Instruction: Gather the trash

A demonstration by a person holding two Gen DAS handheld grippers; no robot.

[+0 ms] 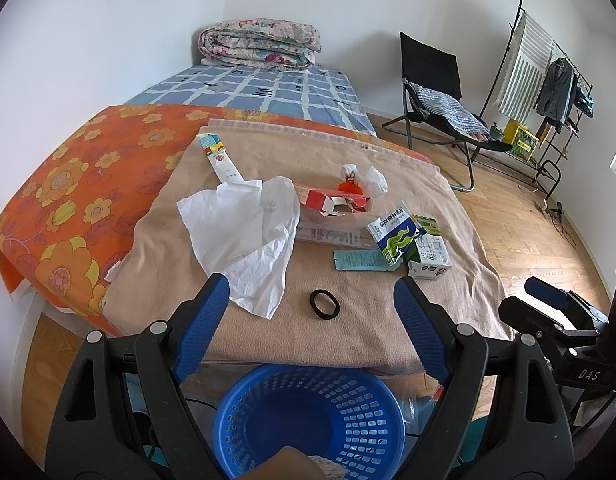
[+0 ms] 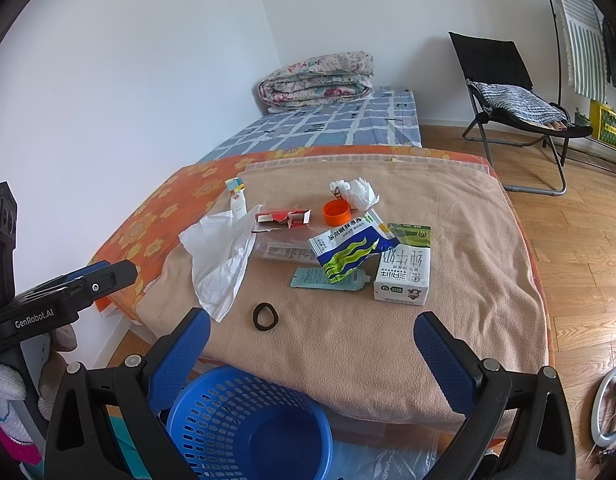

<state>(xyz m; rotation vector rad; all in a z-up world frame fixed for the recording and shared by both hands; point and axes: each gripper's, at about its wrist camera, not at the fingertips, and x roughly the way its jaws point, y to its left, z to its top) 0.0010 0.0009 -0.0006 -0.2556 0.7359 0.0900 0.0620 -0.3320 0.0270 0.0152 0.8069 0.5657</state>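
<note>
White ring light [image 2: 612, 404], right view only

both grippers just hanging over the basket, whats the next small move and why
Probably ease the left gripper forward and down onto the near corner of the crumpled white paper. Both it and the right gripper stand open with nothing between their fingers, the blue basket just below holds no trash that I can see, and that paper is the closest big piece, lying by the left finger.
</note>
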